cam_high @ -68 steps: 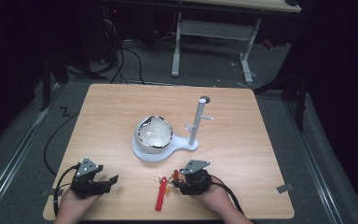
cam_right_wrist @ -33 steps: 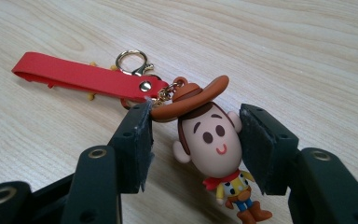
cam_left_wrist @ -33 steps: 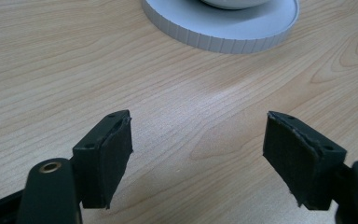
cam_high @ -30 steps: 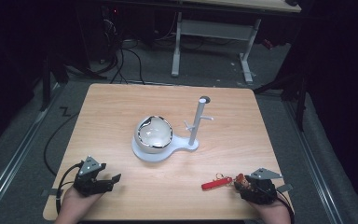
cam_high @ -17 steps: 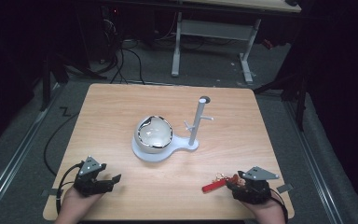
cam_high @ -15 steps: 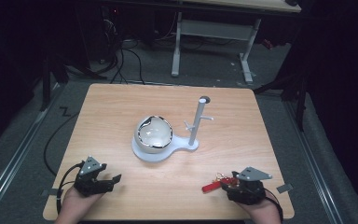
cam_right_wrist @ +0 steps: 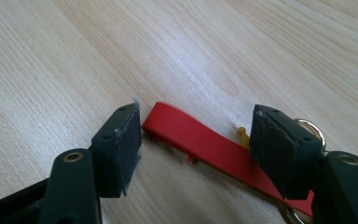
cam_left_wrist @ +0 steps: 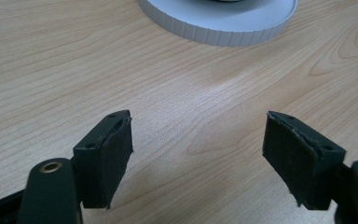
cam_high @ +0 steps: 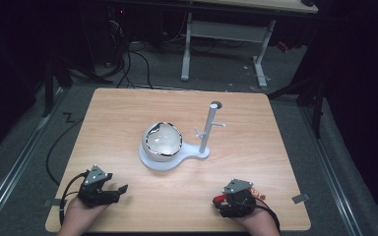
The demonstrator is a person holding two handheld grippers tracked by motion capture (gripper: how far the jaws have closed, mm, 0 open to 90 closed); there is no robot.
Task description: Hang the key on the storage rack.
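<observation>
A red key tag lies flat on the wooden table, with a metal ring and a small yellow piece at its far end. My right gripper is open and low over the table, one jaw on each side of the tag and neither touching it. In the high view the right gripper sits near the front edge, right of centre, with the red tag poking out at its left. My left gripper rests open at the front left, and in its own view the left gripper has nothing between its jaws.
A white stand occupies the middle of the table, carrying a round glossy bowl and an upright post with side pegs. Its ribbed base lies just ahead of the left gripper. Cables and desk legs are on the floor beyond.
The right gripper carried the red tag from the front centre to the right, then slid back left over it. Its jaws now straddle the tag. The left gripper stayed still.
</observation>
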